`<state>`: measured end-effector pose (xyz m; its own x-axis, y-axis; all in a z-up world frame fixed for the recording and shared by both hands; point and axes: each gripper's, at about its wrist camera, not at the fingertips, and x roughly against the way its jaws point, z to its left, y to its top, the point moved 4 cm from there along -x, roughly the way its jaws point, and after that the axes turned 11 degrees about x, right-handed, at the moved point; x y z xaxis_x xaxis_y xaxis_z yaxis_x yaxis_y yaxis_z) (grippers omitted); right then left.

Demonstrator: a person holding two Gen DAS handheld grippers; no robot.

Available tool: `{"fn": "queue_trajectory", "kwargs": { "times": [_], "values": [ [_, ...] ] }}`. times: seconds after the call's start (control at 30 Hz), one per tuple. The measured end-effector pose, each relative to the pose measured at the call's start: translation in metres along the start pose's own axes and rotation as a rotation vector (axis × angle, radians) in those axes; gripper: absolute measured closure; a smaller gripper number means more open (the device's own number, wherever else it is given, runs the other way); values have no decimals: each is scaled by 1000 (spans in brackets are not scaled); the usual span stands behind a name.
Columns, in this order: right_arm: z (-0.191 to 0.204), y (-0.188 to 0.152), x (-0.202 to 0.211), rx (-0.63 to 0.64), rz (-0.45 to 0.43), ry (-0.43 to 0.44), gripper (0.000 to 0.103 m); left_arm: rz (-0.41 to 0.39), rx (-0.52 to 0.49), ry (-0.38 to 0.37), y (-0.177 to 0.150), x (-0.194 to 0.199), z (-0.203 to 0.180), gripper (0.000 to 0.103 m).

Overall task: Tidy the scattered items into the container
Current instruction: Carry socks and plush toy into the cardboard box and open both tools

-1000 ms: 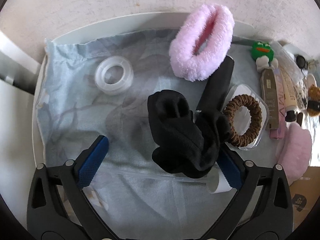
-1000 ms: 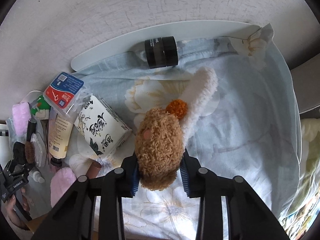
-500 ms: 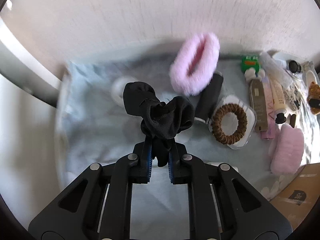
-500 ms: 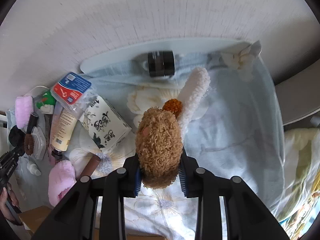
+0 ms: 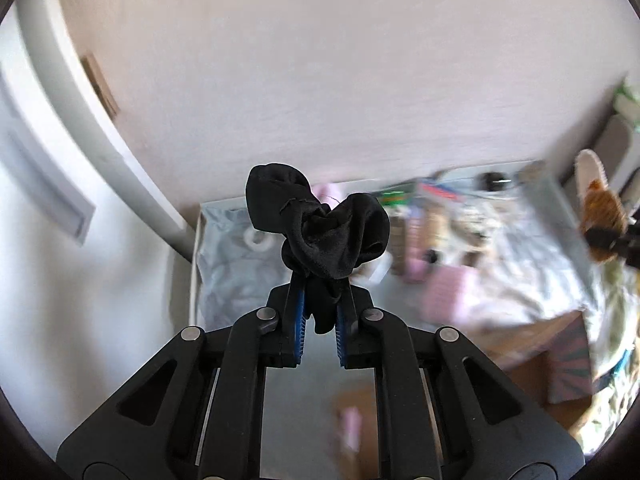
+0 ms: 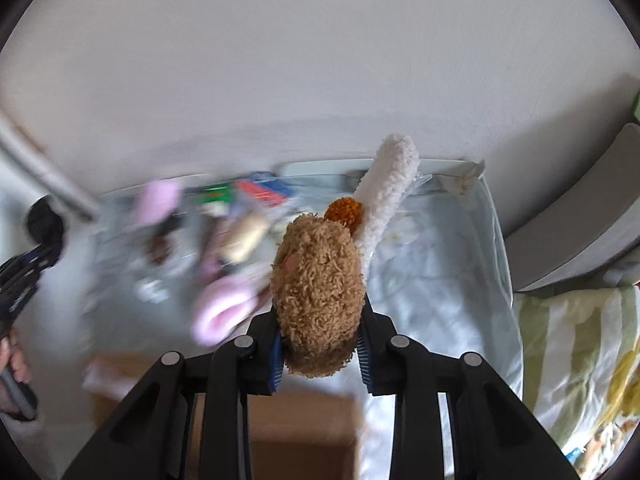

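Note:
My left gripper (image 5: 319, 312) is shut on a black fabric scrunchie (image 5: 320, 232) and holds it high above the cloth-covered table (image 5: 232, 264). My right gripper (image 6: 320, 344) is shut on a brown plush headband (image 6: 320, 288) with a white fuzzy band and an orange pompom, lifted above the table. The headband also shows at the right edge of the left wrist view (image 5: 604, 216). The left gripper shows blurred at the left edge of the right wrist view (image 6: 24, 272). A brown cardboard box (image 6: 304, 432) lies below the right gripper, its inside blurred.
Blurred loose items lie on the table: a pink fluffy scrunchie (image 6: 224, 308), a pink fluffy band (image 6: 156, 208), tubes and packets (image 6: 248, 232), a clear tape roll (image 5: 258, 238). A wall stands behind. A striped quilt (image 6: 580, 352) lies to the right.
The left gripper closed on the black scrunchie and lifted it well above the table. The right gripper rose and pulled back with the headband. The cardboard box came into view.

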<state>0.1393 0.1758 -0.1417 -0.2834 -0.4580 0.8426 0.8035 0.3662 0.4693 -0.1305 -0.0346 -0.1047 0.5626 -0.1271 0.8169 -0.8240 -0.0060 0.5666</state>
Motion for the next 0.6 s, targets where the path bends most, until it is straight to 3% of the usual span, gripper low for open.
{"fn": "queue_trajectory", "kwargs": {
  "times": [0.1,0.23,0.33,0.6],
  "values": [
    [33,-23,23,51,-6,14,75,2,4,-25,-29,28,-34,93],
    [57,-60,15,109,8,54,75,35,31,-5,-83,19,-64,93],
    [73,-89,11,156,47,65,75,105,68,-17,-119,2,-72,93],
    [86,-135,-20,181,141,126,75,217,104,22,-171,-24,-61,93]
  ]
}}
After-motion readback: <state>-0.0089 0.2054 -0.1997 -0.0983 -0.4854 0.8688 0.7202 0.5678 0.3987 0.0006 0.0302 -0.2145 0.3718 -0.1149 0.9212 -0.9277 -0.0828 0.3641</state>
